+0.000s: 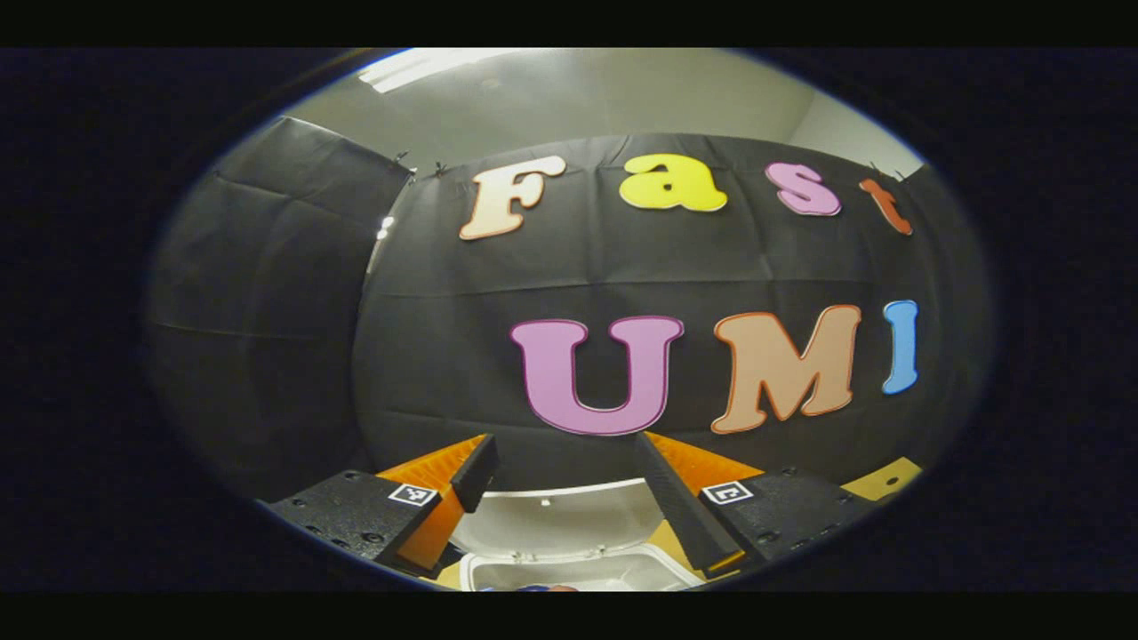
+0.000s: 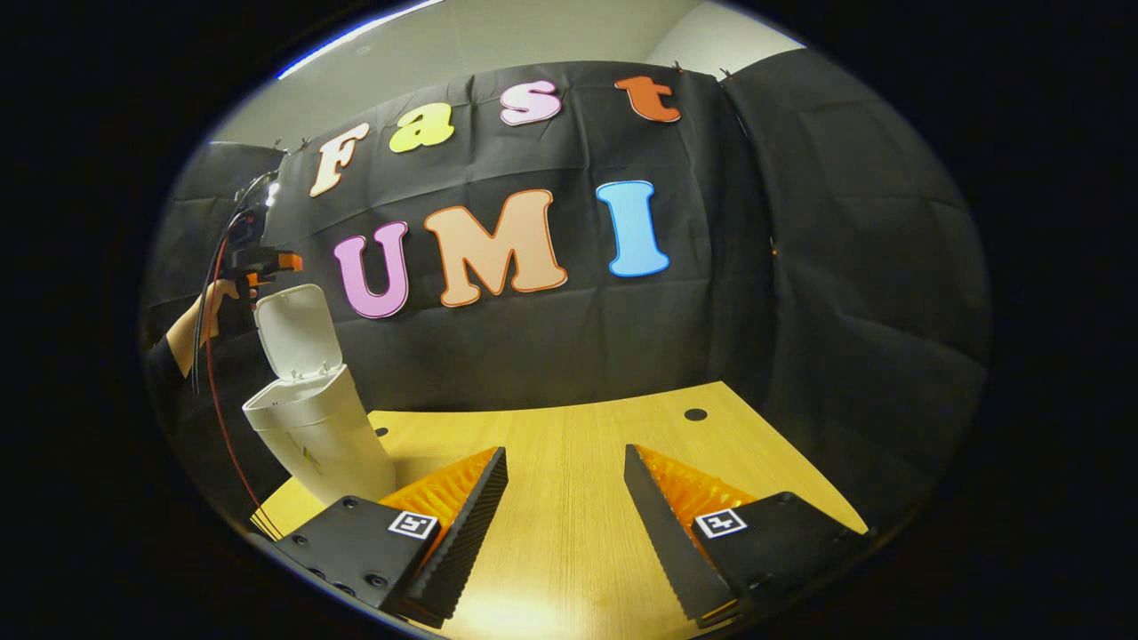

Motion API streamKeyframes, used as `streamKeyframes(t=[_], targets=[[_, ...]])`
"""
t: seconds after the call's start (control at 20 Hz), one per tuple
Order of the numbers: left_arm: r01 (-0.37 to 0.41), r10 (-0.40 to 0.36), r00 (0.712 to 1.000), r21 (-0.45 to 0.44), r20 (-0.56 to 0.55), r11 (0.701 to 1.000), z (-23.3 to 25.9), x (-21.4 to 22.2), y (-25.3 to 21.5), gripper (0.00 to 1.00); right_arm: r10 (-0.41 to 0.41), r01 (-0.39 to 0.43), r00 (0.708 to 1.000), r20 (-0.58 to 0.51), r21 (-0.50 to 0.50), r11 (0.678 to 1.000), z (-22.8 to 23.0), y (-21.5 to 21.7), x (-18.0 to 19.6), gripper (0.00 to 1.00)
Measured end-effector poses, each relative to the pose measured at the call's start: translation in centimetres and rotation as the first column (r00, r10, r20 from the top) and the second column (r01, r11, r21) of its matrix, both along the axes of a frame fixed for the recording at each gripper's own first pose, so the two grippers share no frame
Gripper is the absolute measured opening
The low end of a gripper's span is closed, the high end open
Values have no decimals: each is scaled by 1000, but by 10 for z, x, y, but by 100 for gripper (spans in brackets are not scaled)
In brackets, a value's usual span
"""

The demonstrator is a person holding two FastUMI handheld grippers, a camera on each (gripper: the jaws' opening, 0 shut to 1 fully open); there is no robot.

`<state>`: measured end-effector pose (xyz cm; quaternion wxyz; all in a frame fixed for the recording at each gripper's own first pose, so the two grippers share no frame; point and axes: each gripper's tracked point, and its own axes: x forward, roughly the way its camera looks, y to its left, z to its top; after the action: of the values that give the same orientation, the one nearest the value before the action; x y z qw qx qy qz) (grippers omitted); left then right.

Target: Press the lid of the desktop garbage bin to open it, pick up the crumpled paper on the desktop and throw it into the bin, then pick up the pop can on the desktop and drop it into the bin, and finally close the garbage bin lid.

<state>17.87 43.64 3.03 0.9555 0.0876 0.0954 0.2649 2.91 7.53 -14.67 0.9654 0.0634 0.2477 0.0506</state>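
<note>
Hovering above the garbage bin (image 1: 578,569), the left gripper (image 1: 569,484) had its fingers spread apart with nothing between them; past them the left gripper view caught the white inner face of the raised lid (image 1: 556,520) and, at the very bottom edge, the bin's open mouth with a small blue and reddish scrap of something inside, too cropped to name. The right gripper view gave the wider picture: the bin (image 2: 316,436) stood near the far left edge of the wooden table (image 2: 569,533), its tall white body with the long axis upright though leaning in the fisheye, its mouth facing up and its lid (image 2: 298,333) swung back on a rear hinge so that the inside faced toward the camera. Above and behind the lid, a hand (image 2: 218,298) held the other gripper, with dark and red cables trailing down beside the bin. The right gripper (image 2: 564,498) hung low over the table with its fingers parted and gripping nothing; bare wood stretched ahead of it to the far edge, where a dark round hole (image 2: 695,414) sat near the right corner, well apart from the bin.
</note>
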Motion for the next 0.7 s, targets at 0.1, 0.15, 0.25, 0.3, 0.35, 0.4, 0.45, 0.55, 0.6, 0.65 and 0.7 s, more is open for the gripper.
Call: streamKeyframes(t=[0.1, 0.15, 0.25, 0.3, 0.35, 0.4, 0.45, 0.55, 0.6, 0.65, 0.7], targets=[[-13, 12, 999, -28, -51, 1000, -21, 0, 8, 92, -19, 19, 1000, 8, 6, 1000, 5, -5, -2, 90], [-21, 18, 998, -55, -56, 998, -25, -4, 8, 93, -25, 25, 999, 20, 6, 1000, 10, -6, -1, 90], [-17, 18, 1000, -62, 15, 998, -18, -3, 7, 95, -31, 32, 998, 49, -8, 999, 21, -9, -1, 91], [-23, 23, 1000, -60, 6, 998, -22, -8, 3, 93, -30, 31, 998, 61, -16, 999, 26, -11, -1, 91], [-6, 6, 1000, -38, -7, 999, -23, -15, -4, 94, -31, 32, 997, 72, -22, 999, 30, -14, 0, 91], [6, -6, 1000, -27, -17, 1000, -25, -24, -12, 94, -28, 30, 996, 82, -24, 999, 35, -15, 0, 90], [15, -15, 1000, -35, -24, 999, -28, -37, -23, 91, -30, 32, 995, 95, -26, 999, 39, -17, 0, 91], [22, -23, 999, -58, -25, 998, -39, -63, -44, 94, -35, 37, 993, 114, -17, 999, 44, -25, 0, 91], [27, -29, 999, -61, -32, 998, -49, -77, -54, 92, -34, 35, 993, 111, -10, 999, 41, -28, -1, 91], [29, -32, 999, -67, -41, 997, -60, -91, -63, 93, -27, 28, 995, 96, -4, 1000, 37, -29, -1, 91], [26, -30, 998, -73, -48, 997, -72, -102, -70, 94, -19, 20, 996, 82, -4, 1000, 32, -30, -1, 91]])
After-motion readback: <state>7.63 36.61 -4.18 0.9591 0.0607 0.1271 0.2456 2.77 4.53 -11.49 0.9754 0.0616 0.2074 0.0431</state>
